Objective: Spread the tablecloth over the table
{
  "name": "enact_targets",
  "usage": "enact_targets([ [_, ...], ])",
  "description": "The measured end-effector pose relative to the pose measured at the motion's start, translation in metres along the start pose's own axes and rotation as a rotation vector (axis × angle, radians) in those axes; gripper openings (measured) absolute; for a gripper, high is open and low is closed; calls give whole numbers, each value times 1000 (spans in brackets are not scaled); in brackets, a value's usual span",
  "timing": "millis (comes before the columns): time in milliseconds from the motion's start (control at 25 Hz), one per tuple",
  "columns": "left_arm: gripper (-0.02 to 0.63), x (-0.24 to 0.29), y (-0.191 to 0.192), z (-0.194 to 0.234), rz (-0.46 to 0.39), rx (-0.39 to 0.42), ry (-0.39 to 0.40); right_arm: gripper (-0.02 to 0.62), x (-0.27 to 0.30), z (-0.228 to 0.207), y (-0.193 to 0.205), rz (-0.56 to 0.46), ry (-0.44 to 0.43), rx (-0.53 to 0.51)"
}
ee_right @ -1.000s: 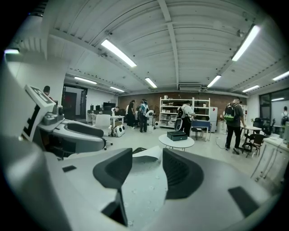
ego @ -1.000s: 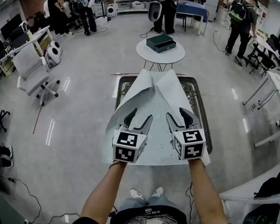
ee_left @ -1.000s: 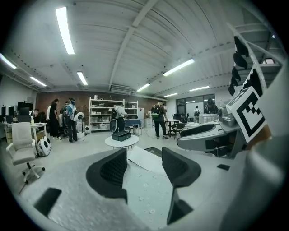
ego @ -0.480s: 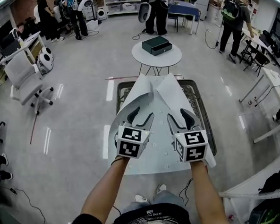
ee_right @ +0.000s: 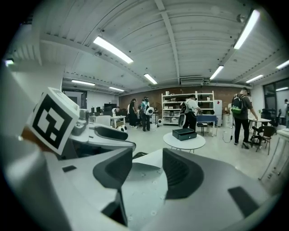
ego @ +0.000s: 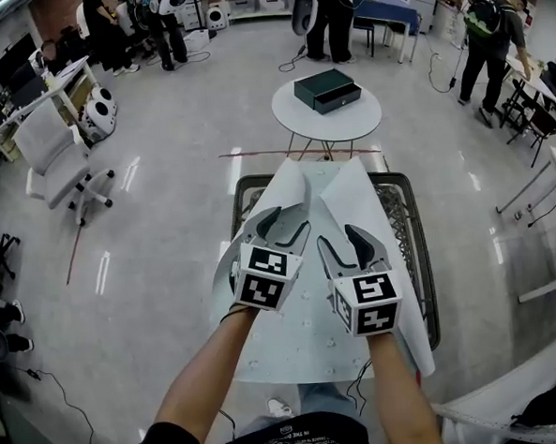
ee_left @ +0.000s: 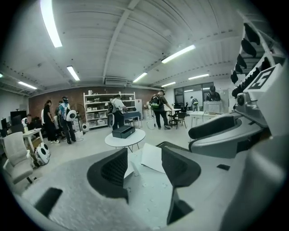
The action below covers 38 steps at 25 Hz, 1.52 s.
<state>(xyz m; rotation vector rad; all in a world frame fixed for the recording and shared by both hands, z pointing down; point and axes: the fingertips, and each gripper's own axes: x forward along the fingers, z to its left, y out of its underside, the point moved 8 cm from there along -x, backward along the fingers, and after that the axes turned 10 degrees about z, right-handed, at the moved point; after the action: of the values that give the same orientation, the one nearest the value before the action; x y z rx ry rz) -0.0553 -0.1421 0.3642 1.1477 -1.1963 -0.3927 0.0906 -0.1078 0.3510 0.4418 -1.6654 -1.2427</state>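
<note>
Reaching over the tablecloth [ego: 303, 327], which drapes the counter [ego: 407, 220] with both far corners [ego: 351, 179] folded back, the left claw [ego: 290, 220], its jaws just opened wider, and the right claw [ego: 335, 234] hover spread and empty, likely next to pinch and unfold those corners.

The tablecloth [ego: 308, 327] is white with faint dots. The table [ego: 421, 254] under it is dark and mesh-patterned. Beyond it, the round table [ego: 295, 117] is white and the box [ego: 327, 89] is dark.
</note>
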Motion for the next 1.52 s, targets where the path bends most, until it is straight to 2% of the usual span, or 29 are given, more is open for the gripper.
enact_targets([
  [160,275,55,10,24,108,68,-9,215,40,-26,-1,19,-42,17],
  [320,275,104,30,50,226,151,-31,215,80,-53,7,36,-70,47],
  [440,275,137,50,66,321,244,-39,213,111,-67,18,60,-100,79],
  [760,279,204,86,93,470,501,-55,209,167,-88,46,113,-149,132],
  [880,270,214,98,103,509,555,-65,206,176,-88,53,126,-153,146],
  [920,248,215,99,106,508,561,-74,200,178,-88,55,128,-151,150],
  [1040,163,215,95,117,444,521,-107,187,185,-88,60,131,-138,161],
  [1080,111,212,92,122,413,479,-114,186,187,-87,61,135,-134,165],
  [1160,61,207,88,136,365,378,-118,186,190,-81,62,143,-124,166],
  [1400,17,197,90,196,300,135,-83,184,200,-52,63,167,-85,164],
  [1520,11,190,97,231,280,5,-99,183,209,-38,65,178,-63,176],
])
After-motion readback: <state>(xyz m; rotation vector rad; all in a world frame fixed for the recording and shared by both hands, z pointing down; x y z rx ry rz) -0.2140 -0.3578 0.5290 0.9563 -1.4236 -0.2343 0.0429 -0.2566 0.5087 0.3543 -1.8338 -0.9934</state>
